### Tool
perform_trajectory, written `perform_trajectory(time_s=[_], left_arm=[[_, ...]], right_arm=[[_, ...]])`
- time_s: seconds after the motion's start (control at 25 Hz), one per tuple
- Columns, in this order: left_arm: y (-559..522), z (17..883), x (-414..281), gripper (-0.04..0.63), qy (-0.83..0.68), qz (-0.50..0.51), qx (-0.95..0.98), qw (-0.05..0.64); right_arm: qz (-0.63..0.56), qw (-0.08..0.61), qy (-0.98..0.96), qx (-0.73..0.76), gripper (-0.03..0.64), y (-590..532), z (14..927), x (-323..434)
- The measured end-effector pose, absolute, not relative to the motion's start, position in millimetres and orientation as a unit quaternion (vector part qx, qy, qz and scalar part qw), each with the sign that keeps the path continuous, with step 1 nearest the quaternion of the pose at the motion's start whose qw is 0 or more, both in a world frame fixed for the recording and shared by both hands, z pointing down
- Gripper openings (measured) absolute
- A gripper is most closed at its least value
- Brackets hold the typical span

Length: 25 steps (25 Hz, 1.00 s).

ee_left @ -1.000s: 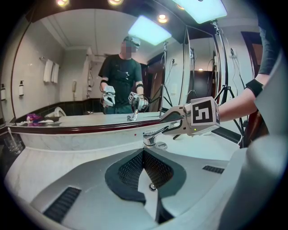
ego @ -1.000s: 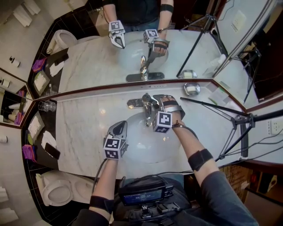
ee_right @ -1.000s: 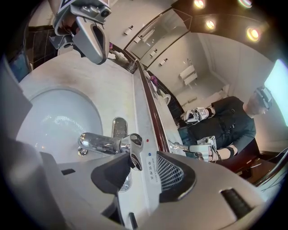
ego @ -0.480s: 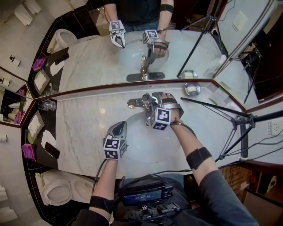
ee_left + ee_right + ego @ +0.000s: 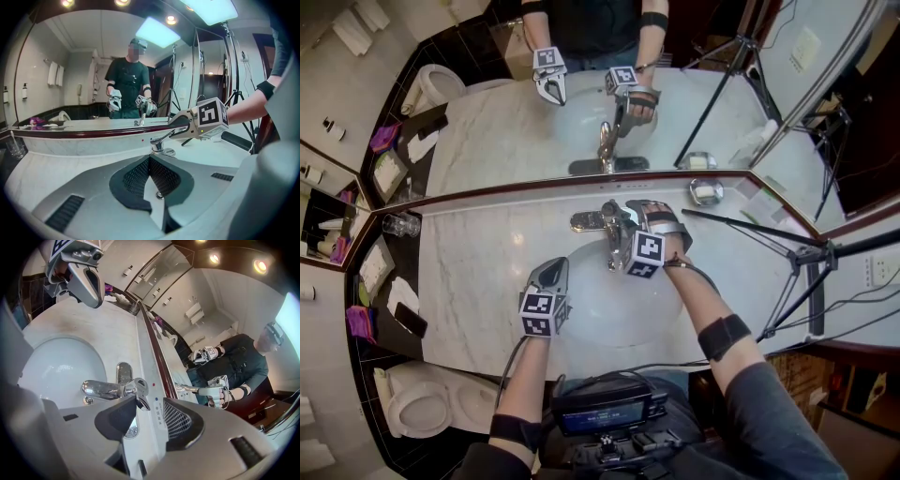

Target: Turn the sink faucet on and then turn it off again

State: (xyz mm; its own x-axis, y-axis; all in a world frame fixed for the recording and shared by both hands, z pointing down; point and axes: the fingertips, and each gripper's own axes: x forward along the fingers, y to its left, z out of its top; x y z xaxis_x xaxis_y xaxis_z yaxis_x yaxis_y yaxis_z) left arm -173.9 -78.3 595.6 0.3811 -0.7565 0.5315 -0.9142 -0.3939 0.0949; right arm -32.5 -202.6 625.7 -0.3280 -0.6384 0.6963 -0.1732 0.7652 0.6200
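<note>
A chrome faucet [image 5: 607,228] stands at the back of the white basin [image 5: 592,305]. My right gripper [image 5: 623,219] is at it. In the right gripper view the lever [image 5: 137,391] lies between the open jaws of the right gripper [image 5: 149,405], which have just been opening; the left pad sits against it and the right pad stands apart. No stream shows below the spout [image 5: 99,389]. My left gripper [image 5: 554,269] hovers shut over the basin's left rim with nothing in it. In the left gripper view the left gripper [image 5: 150,160] points at the faucet [image 5: 159,142].
A marble counter [image 5: 478,272] runs under a wide mirror [image 5: 581,112] that repeats both grippers. A soap dish [image 5: 707,190] sits back right, glasses [image 5: 398,225] far left. A tripod [image 5: 802,272] stands on the right, a toilet [image 5: 422,403] lower left.
The right gripper's marker cube shifts very slightly at the faucet. The left gripper keeps still.
</note>
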Motion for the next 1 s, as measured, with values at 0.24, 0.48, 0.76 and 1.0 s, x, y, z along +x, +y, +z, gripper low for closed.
perform_trajectory(time_s=[0.24, 0.48, 0.76, 1.0], left_arm=[[-78, 594, -176, 0.000, -0.517, 0.204, 0.809, 0.193], [-80, 591, -175, 0.000, -0.516, 0.196, 0.811, 0.194], [-84, 586, -173, 0.000, -0.518, 0.190, 0.811, 0.192], [-83, 586, -172, 0.000, -0.519, 0.184, 0.812, 0.193]], right_arm=[[-0.195, 0.526, -0.785, 0.262, 0.202, -185, 630, -19], [-0.153, 0.488, -0.803, 0.305, 0.117, -172, 614, -5], [-0.067, 0.419, -0.824, 0.376, 0.020, -155, 600, 15], [0.083, 0.311, -0.841, 0.435, 0.018, -140, 588, 30]])
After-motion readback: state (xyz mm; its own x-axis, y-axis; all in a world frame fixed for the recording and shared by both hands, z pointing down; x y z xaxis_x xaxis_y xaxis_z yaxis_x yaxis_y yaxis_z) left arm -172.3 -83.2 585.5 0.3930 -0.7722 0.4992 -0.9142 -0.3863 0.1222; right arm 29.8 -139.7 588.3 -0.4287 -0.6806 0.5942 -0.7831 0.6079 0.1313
